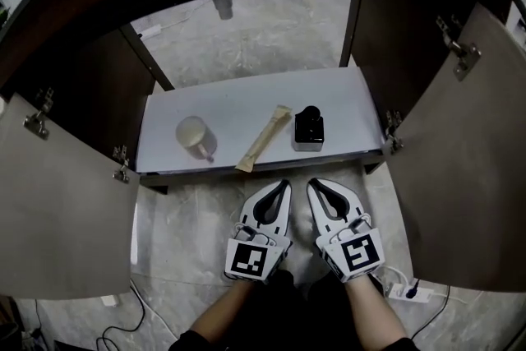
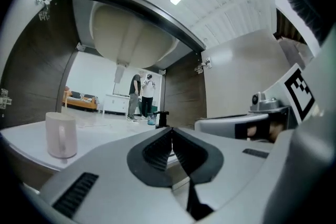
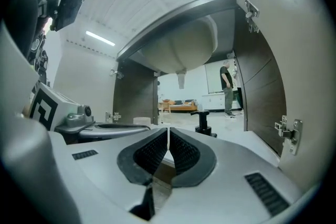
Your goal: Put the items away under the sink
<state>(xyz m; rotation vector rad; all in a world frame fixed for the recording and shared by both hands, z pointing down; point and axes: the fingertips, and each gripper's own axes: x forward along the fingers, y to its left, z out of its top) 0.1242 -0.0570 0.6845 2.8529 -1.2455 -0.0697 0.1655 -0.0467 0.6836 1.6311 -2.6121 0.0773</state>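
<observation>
**Under-sink cabinet open, shelf stocked**

At mid-frame the pale shelf (image 1: 246, 99) carries, left to right, a mug (image 1: 194, 136), a long tan packet (image 1: 265, 137) and a black pump bottle (image 1: 309, 128); the storing looks done. Only the left-edge door (image 1: 57, 201) and right-edge door (image 1: 468, 160), both swung wide, seem left to close. Low centre, your left claw (image 1: 285, 182) and right claw (image 1: 313, 182) sit side by side, both pinched shut and empty.

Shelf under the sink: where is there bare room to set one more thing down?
The shelf is bare along the back and at its right end, between the black bottle and the cabinet wall. The front is crowded: mug, stick packet, bottle.
</observation>
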